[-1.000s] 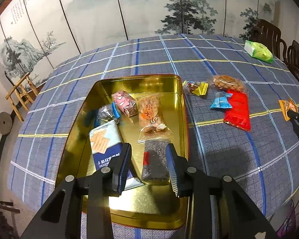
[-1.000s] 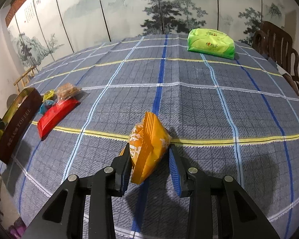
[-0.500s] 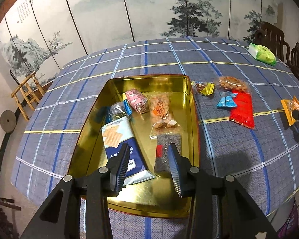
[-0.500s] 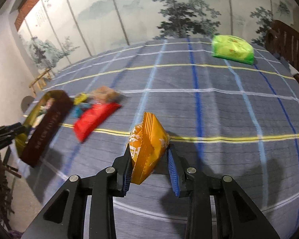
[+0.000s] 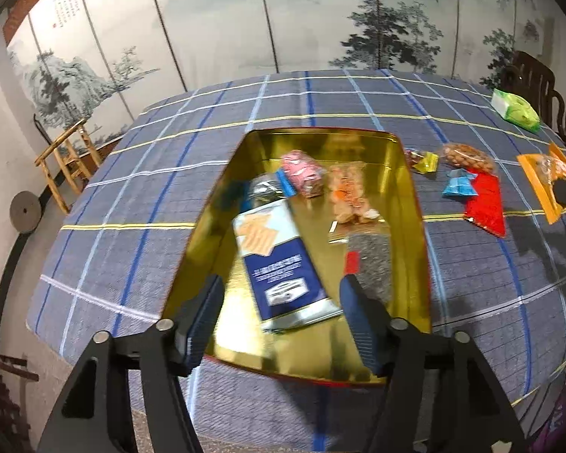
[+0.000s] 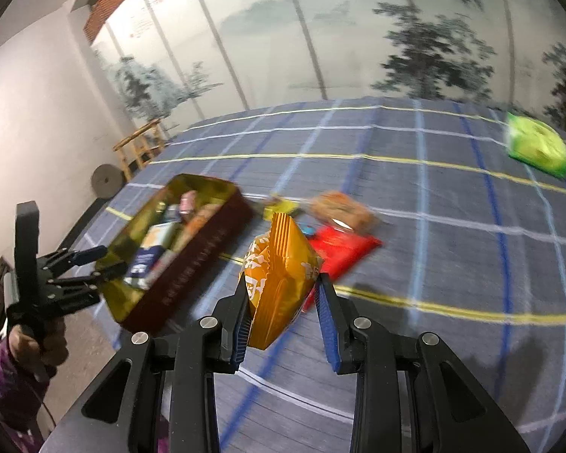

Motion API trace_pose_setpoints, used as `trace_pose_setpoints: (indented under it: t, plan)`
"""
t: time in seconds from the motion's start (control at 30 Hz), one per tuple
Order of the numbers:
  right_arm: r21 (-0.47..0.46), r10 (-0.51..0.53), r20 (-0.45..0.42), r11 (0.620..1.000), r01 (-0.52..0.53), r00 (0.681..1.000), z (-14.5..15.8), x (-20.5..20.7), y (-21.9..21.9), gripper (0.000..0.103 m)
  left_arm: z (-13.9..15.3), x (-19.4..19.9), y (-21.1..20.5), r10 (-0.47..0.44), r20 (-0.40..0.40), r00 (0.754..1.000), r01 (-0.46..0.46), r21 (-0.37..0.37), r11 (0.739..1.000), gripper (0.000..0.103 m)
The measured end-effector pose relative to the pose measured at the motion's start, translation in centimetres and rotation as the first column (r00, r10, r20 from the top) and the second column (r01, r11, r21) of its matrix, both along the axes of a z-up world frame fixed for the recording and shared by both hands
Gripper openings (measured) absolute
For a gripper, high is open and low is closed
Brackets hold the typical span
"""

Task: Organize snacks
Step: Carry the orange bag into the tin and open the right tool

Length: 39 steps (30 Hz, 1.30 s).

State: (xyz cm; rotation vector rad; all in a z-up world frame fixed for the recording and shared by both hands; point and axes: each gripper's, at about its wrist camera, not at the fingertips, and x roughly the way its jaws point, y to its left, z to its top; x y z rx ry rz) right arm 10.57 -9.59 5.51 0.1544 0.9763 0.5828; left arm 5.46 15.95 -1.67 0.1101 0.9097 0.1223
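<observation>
Left of my right gripper (image 6: pixel 283 302), clamped on the orange packet (image 6: pixel 279 283), lies the tin (image 6: pixel 192 260); left gripper (image 5: pixel 279 321) gapes empty.

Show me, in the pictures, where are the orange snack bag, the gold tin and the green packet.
orange snack bag (image 6: pixel 279 283): right wrist view, middle of its front face.
gold tin (image 5: pixel 415 234): left wrist view, right inner wall.
green packet (image 6: pixel 537 147): right wrist view, middle of its top.
</observation>
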Motion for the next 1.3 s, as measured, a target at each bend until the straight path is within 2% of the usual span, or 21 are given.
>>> trace_pose_setpoints:
  t: [0.13,0.37,0.67,0.97,1.3]
  plan:
    - [0.006,0.065,0.009,0.998,-0.065,0.998,0.5,0.6,3.7,0.033,0.5,-0.8,1.3,0.028,0.009,1.0,-0.028,-0.001,1.0,0.069]
    - [0.039,0.162,-0.001,0.986,-0.162,0.987,0.8,1.9,10.0,0.033,0.9,-2.0,2.8,0.064,0.009,0.998,-0.064,-0.017,0.998,0.07]
    - [0.085,0.225,-0.089,0.972,-0.218,0.97,-1.4,4.6,17.2,0.033,1.3,-3.2,2.5,0.063,0.019,0.998,-0.064,0.05,0.997,0.074]
    - [0.042,0.223,-0.151,0.975,-0.219,0.963,-3.8,5.5,20.7,0.034,1.0,-3.6,2.4,0.061,0.017,0.998,-0.062,0.079,0.995,0.077]
    - [0.044,0.189,-0.166,0.982,-0.185,0.968,-4.2,6.3,21.3,0.035,0.7,-4.0,2.9,0.066,0.008,0.998,-0.066,0.087,0.994,0.08]
